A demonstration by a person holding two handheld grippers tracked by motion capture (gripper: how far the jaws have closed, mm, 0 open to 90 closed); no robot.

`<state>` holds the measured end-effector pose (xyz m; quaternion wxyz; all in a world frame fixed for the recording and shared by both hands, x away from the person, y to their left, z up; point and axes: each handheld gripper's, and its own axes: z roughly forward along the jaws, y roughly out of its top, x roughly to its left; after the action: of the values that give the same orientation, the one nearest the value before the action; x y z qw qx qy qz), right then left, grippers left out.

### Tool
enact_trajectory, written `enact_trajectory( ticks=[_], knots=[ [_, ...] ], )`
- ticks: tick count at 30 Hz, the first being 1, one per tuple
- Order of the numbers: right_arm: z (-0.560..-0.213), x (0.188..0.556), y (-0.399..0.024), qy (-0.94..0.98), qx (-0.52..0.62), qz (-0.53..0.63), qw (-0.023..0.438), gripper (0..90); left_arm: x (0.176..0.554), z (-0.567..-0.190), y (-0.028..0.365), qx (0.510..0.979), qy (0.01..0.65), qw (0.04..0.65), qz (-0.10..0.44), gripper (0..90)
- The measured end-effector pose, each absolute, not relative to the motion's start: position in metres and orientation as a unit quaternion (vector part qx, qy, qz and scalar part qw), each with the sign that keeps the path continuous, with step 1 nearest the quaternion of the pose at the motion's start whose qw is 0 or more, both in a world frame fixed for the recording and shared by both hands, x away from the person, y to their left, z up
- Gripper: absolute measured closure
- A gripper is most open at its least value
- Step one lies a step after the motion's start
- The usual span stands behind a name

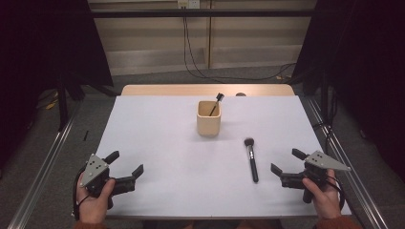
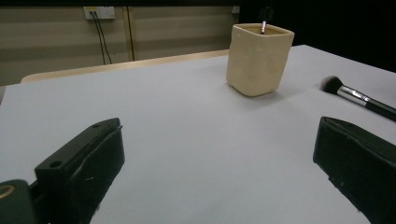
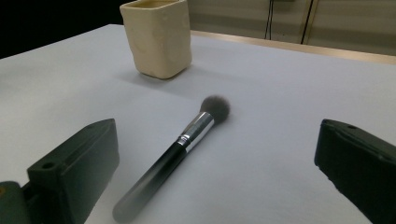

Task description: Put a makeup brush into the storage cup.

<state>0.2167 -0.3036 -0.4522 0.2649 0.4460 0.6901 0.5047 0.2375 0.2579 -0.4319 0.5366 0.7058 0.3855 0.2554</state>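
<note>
Both grippers rest at the near table edge with jaws spread wide and nothing between them: the left gripper [image 1: 125, 166] at the left corner, the right gripper [image 1: 287, 162] at the right. Just beside the right one lies a makeup brush [image 1: 251, 159], bristles toward the cream cup [image 1: 208, 119], which stands mid-table with a second brush [image 1: 216, 103] leaning inside.

Dim, soft shadows, blurred foreground
</note>
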Motion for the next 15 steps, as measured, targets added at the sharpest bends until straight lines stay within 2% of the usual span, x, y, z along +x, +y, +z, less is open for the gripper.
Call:
enact_trajectory(
  ticks=[9, 15],
  knots=[
    [-0.446, 0.231, -0.289, 0.709, 0.441, 0.486, 0.259, 0.0, 0.236, -0.431, 0.256, 0.707, 0.38, 0.539, 0.256, 2.3],
    [-0.446, 0.249, -0.28, 0.739, 0.437, 0.463, 0.221, 1.3, 0.238, -0.432, 0.257, 0.701, 0.388, 0.539, 0.258, 2.5]
  ],
)
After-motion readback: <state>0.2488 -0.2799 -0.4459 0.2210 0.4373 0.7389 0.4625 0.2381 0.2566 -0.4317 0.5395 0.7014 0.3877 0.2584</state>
